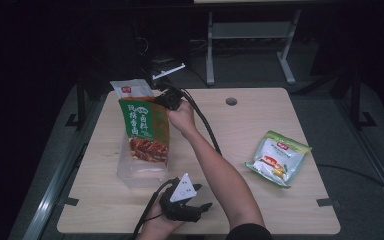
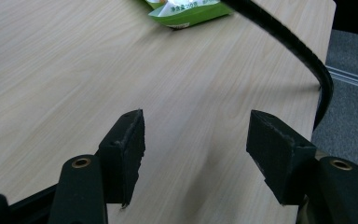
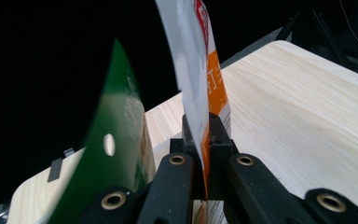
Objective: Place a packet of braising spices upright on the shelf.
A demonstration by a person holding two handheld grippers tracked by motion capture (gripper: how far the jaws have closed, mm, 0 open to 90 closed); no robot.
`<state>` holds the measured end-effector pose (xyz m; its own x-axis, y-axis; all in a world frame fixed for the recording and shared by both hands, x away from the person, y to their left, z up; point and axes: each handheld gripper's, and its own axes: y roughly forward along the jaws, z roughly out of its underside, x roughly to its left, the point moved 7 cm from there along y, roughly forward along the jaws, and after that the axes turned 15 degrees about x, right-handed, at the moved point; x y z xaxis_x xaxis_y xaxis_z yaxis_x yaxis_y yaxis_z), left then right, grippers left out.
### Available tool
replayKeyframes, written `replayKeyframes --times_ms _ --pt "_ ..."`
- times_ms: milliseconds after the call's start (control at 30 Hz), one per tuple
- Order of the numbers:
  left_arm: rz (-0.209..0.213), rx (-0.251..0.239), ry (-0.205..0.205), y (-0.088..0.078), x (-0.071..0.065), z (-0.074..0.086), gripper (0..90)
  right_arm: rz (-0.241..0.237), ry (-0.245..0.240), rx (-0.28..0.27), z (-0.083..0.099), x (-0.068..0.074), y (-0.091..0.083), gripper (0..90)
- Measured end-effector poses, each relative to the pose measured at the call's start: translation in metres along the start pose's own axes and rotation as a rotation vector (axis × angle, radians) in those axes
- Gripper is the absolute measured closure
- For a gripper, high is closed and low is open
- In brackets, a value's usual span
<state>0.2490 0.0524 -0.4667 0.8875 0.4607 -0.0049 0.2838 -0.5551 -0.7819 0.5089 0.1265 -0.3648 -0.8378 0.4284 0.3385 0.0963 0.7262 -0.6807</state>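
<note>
surface: light wood table (image 1: 260,120), dark room behind
right gripper (image 3: 204,154): jaws clamped on white-orange packet (image 3: 193,65), green packet (image 1: 144,130) alongside, over clear bin (image 1: 142,172)
left gripper (image 1: 182,202): jaws wide apart, nothing between, at table's near edge
spare: green-white snack bag (image 1: 278,157), right side of table

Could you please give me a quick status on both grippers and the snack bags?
Right gripper shut on orange-and-white bag, over clear bin. Left gripper open, low over table. Green bag stands in bin. Third bag lies apart.
</note>
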Motion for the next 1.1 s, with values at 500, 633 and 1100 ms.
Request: replayKeyframes --times_ms 500,633,1100 --pt "0.004 -0.001 0.007 0.002 -0.002 0.0 36.7 0.002 0.033 0.022 0.027 -0.012 0.033 90.0" --pt "0.002 -0.004 0.0 0.0 -0.001 0.0 36.7 0.025 0.011 0.057 0.029 -0.01 0.031 89.4" --pt "0.001 -0.003 0.004 -0.001 -0.001 0.0 36.6 0.123 -0.054 0.276 0.016 -0.008 0.03 89.6"
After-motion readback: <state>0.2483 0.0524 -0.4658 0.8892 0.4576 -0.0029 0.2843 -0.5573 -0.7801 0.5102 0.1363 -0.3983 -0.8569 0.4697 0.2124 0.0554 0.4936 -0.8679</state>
